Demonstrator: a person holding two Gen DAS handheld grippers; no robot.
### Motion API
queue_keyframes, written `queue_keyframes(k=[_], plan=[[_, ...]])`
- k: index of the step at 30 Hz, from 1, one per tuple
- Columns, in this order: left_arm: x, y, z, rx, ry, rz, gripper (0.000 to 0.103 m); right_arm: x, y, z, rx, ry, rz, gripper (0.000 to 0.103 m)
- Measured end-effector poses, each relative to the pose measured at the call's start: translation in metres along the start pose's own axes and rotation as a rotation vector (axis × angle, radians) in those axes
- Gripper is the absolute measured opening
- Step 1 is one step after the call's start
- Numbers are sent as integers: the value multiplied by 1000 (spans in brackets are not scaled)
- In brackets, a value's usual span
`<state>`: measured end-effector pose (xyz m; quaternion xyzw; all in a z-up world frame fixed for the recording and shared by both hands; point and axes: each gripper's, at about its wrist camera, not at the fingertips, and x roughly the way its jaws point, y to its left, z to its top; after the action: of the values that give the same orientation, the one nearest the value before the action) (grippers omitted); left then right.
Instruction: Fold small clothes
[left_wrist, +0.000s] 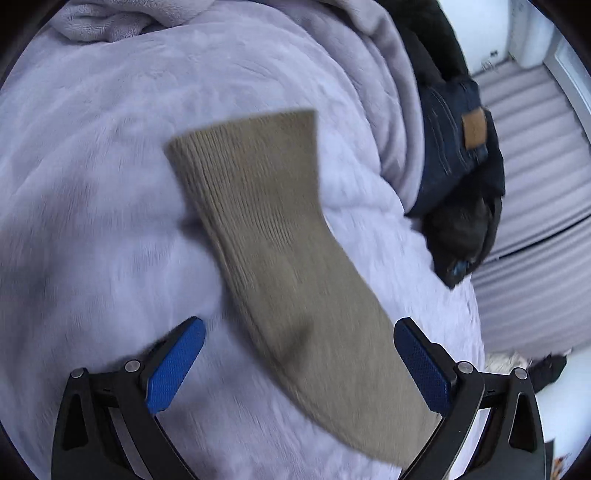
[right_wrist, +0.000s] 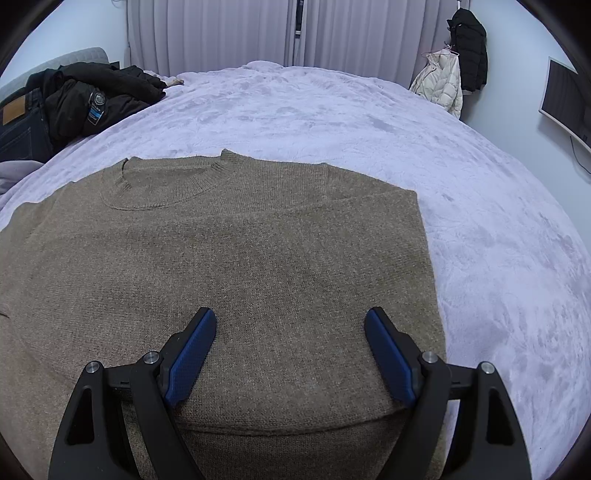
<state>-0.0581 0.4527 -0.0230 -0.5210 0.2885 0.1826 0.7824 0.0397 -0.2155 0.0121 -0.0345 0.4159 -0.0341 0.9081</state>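
- So far, the brown knit sweater (right_wrist: 236, 266) lies flat on the bed (right_wrist: 480, 206), neckline away from the right wrist camera. Its right side ends in a straight vertical edge with a layer lying across the chest, which I judge to be the right sleeve already folded in.
- Its left sleeve (left_wrist: 269, 236) is not yet folded: the left wrist view shows it stretched out on the lilac blanket, ribbed cuff at the far end, slightly blurred.
- By my reckoning the job is about a third done; left are that sleeve, probably the left side, and the bottom-to-top fold.
- The left tool (left_wrist: 299, 365) is spread wide and grips nothing; the sleeve passes between its blue pads and runs under the right-hand one. Whether the pad touches the cloth I cannot tell.
- The right tool (right_wrist: 290, 358) is likewise released, poised over the lower body of the sweater with nothing between its pads.
- Edges: a hem-like fold line runs across the bottom of the right view, just below the pads; the straight right edge sits near the right pad.
- Room: bare blanket lies right of the sweater and beyond the neckline. The pile of dark jacket and jeans (right_wrist: 74, 99) sits at the far left corner, well apart from the body but near the cuff's side, close to the bed edge.
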Motion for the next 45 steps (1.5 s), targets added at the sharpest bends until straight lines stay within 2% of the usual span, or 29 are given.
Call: queue_keyframes(k=[2,3,4,5,6,7,8,10,13,14,17,19,22,26,30,33,34,37,39,40,41,43,45], plan=[[12,-1,12,-4,11,19,103,0,0,0,-1,0,-2,85],[16,-9,14,28,8,39,102,0,1,0,-1,0,-3,85],[17,-20,15,89,4,56,93,0,1,0,-1,0,-3,85],[19,-31,14,145,5,59,74,0,1,1,-2,0,-4,85],[27,-40,12,188,37,69,25,0,1,0,-1,0,-3,85],[37,-45,11,198,90,82,9,0,1,1,-2,0,-5,85],[40,-47,8,198,98,86,9,0,1,1,-4,1,-7,85],[33,-51,4,213,45,81,9,1,0,2,-3,6,-8,85],[16,-51,3,221,-10,34,9,-8,-1,9,0,55,-1,85],[9,-51,4,237,-30,28,9,-16,0,13,12,68,12,86],[-4,-58,10,290,-64,17,9,-44,19,27,32,15,107,86],[-7,-62,11,322,-65,23,9,-47,53,40,-29,22,129,86],[-15,-64,7,365,-66,25,9,-28,121,62,-122,70,151,86],[-18,-63,6,393,-67,28,9,3,219,84,-226,100,115,86],[-14,-55,7,391,-49,42,9,26,309,79,-314,174,72,86],[-17,-51,6,397,-57,39,9,10,360,64,-396,116,45,86],[-19,-50,6,392,-61,34,9,1,375,57,-433,89,59,86],[-27,-53,8,371,-66,8,9,-24,411,34,-552,80,203,86],[-34,-64,3,403,-75,20,9,-40,418,25,-578,136,405,86],[-37,-72,-1,429,-84,32,9,-48,415,25,-554,167,514,85],[-41,-80,-6,457,-93,36,9,-56,406,29,-507,177,576,85],[-52,-98,-18,501,-101,7,9,-67,372,40,-396,152,586,85],[-59,-118,-32,536,-100,-13,9,-70,331,53,-305,115,532,85]])
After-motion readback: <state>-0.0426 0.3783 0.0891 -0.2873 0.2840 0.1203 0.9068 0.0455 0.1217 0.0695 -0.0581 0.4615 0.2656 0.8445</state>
